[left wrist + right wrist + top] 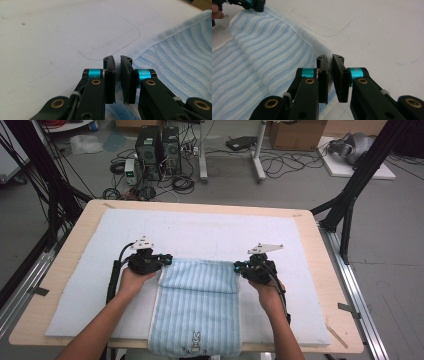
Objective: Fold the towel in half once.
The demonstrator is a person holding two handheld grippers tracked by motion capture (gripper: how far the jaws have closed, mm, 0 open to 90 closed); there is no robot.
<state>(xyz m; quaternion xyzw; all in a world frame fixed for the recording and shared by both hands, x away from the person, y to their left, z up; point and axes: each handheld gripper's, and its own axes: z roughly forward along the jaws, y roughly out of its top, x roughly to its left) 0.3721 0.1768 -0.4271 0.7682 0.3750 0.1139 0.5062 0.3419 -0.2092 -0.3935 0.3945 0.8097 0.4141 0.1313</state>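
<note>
Bunny-embroidered towel [196,312] hangs off tabletop [320,245] edge. Right tongs [329,62] clamp folded corner; left tongs [117,62] nearly closed, cloth grip uncertain. Secure left first, then fold evenly.

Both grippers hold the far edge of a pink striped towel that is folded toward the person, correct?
Not quite: the towel is light blue with stripes, not pink, as the high view shows. The rest stands: the left gripper and right gripper pinch its folded far edge.

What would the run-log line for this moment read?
work: folding striped towel on mat | left gripper: shut at fold's corner | right gripper: shut on towel edge | far part folded over
</note>
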